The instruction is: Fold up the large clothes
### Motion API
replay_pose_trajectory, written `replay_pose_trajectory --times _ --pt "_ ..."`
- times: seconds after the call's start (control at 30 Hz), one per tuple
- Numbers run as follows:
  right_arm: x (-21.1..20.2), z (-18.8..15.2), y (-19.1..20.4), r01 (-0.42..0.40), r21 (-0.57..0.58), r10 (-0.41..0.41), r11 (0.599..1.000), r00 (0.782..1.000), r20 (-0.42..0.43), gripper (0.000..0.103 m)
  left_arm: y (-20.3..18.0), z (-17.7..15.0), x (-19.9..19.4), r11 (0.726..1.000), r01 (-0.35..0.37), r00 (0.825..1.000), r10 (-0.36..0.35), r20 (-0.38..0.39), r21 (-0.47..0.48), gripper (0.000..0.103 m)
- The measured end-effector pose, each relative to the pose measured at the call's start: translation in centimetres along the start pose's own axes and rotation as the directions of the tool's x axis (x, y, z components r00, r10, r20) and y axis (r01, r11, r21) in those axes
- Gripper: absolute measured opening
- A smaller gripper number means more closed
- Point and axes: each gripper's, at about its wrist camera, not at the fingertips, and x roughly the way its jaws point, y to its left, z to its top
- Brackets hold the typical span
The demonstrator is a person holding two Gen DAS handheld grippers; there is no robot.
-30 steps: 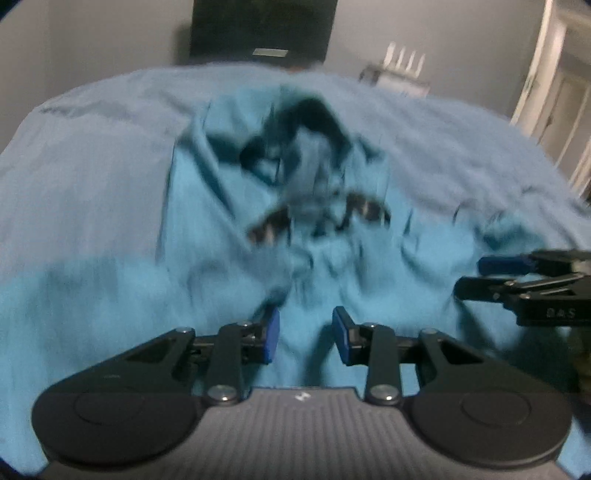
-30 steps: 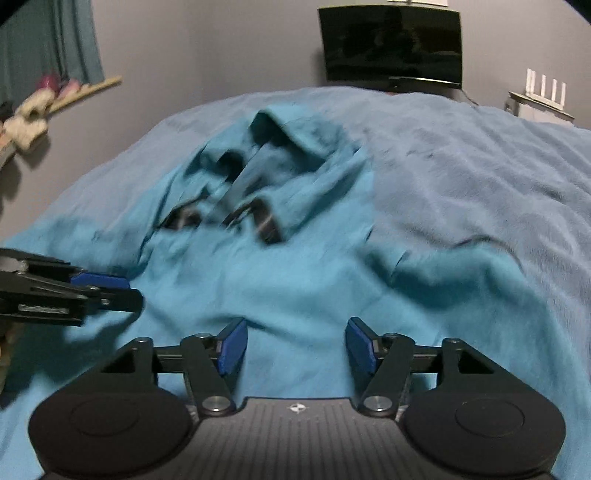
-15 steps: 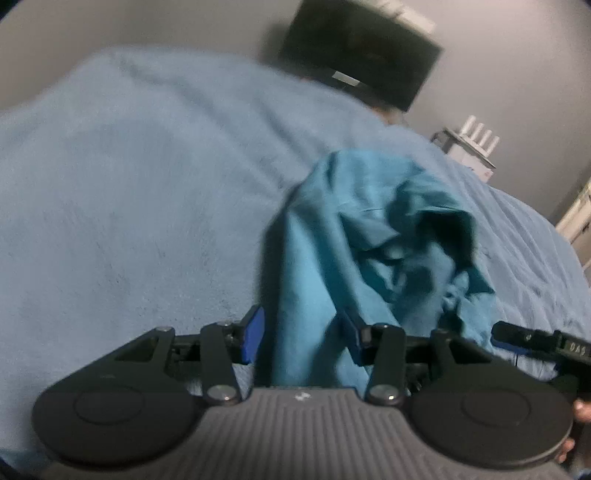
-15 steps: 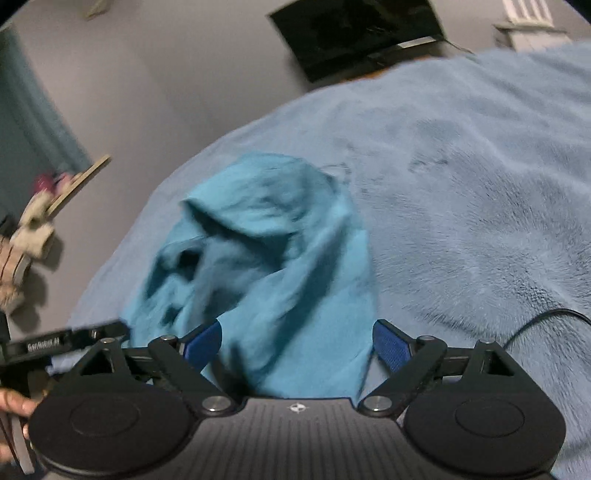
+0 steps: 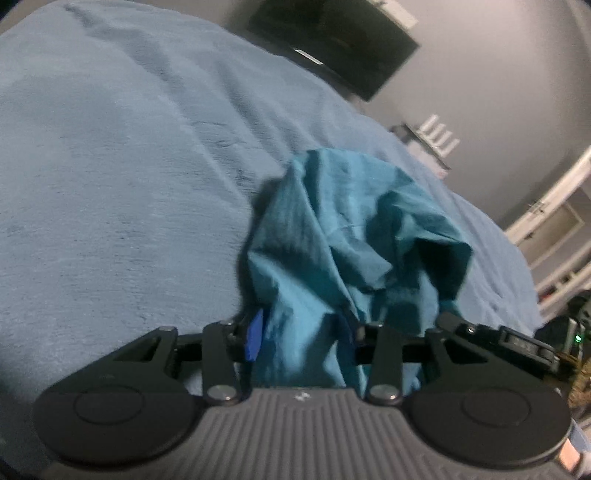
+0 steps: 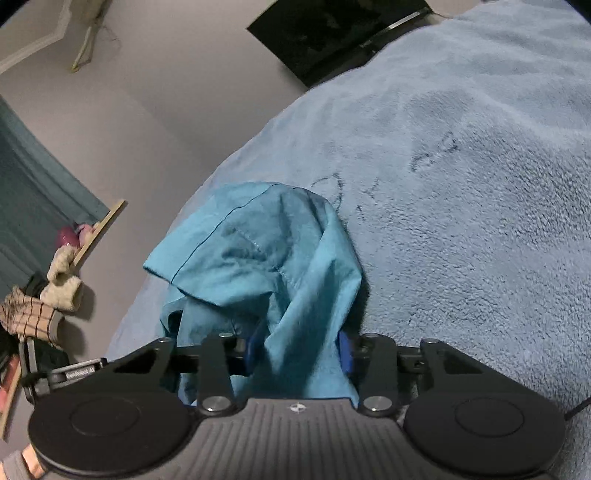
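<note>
Teal garment (image 5: 354,236) lies bunched on my pale blue blanket (image 5: 110,177), near its edge. My left gripper (image 5: 301,341) and right gripper (image 6: 297,350) each have cloth between closing jaws, pinching it.

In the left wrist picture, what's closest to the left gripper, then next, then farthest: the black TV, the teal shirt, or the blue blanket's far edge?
From the left gripper:
1. Teal shirt, between its closing jaws.
2. Blue blanket's far edge, upper left.
3. Black TV, on the wall beyond.

dim bluish indoor light, soft motion blur, strong fisheye bending at edges, dark corners
</note>
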Motion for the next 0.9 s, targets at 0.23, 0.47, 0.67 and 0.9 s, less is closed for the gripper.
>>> replay_pose_trajectory --times 0.23,0.47,0.67,0.9 --pt "-0.5 -0.3 0.7 0.004 -0.027 -0.003 1.0 1.0 0.025 0.028 0.6 -0.6 -0.3 0.998 -0.006 1.0 0.005 -0.008 -0.066 0.032" --pt "-6.3 -1.4 3.9 -0.067 -0.177 0.094 0.982 0.985 0.144 0.017 -2.9 -2.4 -5.7 0.98 0.075 0.976 -0.111 0.19 0.187 0.0" --pt "-14.4 -5.4 7.4 -0.143 -0.382 0.231 0.913 0.953 0.196 0.016 -5.1 -7.1 -13.4 0.868 0.184 0.927 -0.309 0.211 0.462 0.0" --pt "-21.3 -13.9 8.9 -0.088 -0.624 0.153 0.777 0.987 0.052 0.015 -4.7 -14.2 -19.1 0.786 0.19 0.97 -0.244 0.014 0.588 0.0"
